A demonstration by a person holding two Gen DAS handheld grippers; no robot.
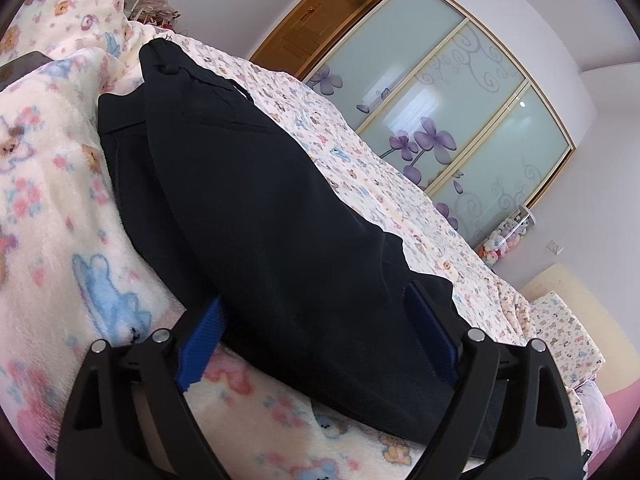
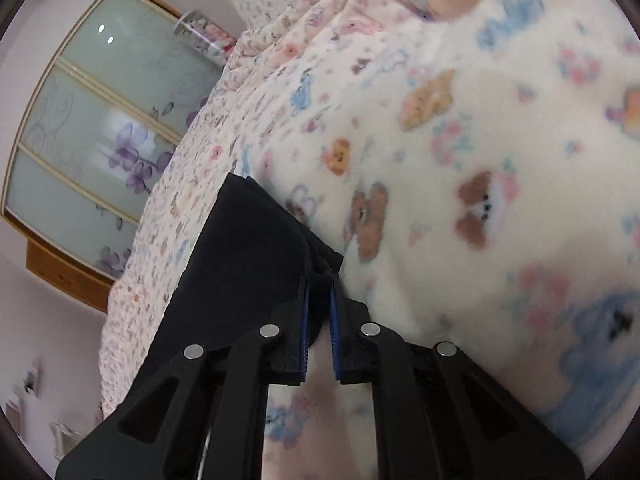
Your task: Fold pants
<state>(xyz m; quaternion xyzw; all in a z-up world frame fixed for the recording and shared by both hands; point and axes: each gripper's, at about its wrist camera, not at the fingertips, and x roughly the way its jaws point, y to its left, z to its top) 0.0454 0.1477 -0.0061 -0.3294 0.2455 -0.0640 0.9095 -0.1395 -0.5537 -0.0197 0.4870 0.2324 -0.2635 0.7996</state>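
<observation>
Dark navy pants lie lengthwise on a fleecy animal-print blanket, waistband at the far end, one layer folded over another. My left gripper stands open and wide over the near end of the pants, with the cloth lying between its blue pads. In the right wrist view a corner of the pants rests on the blanket. My right gripper is shut on a bunched edge of that dark cloth, pads nearly together.
A small-print bedsheet covers the bed beyond the blanket, with a pillow at the right. A frosted-glass wardrobe with purple flowers and a wooden door stand behind. Soft toys sit by the wall.
</observation>
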